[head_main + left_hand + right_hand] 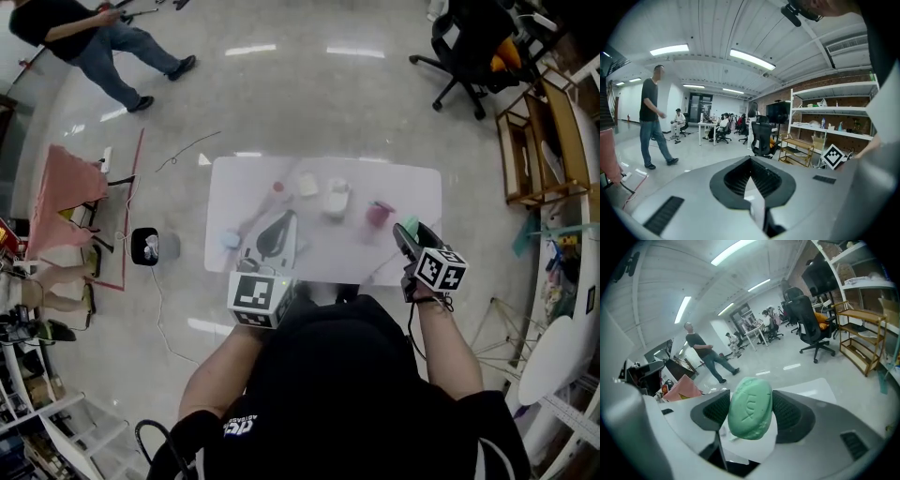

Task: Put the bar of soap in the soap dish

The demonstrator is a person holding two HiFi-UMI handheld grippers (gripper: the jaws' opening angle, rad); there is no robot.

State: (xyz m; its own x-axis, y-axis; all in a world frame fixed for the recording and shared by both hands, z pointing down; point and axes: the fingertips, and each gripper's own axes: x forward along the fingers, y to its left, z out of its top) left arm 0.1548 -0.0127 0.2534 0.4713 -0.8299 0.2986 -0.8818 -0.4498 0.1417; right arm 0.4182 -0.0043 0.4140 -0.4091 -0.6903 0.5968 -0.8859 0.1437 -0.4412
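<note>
R gripper (749,414) jaws pinch the bar of soap (750,406). It's pale green, oval, matte, w/ stamped lettering, held on edge betw. ribbed black pads (790,416). Head view shows only its green tip past the jaws. L gripper (752,180) jaws are pressed together, nothing betw. them. Beyond both jaws in head view: white rectangular surface (412,183) w/ a pink cup (379,213) & a white cup-like vessel (336,198).

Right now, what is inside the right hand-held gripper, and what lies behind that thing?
The right hand-held gripper is shut on a green bar of soap. Behind the soap, parts of the white table show; the soap covers whatever stands directly behind it.
</note>
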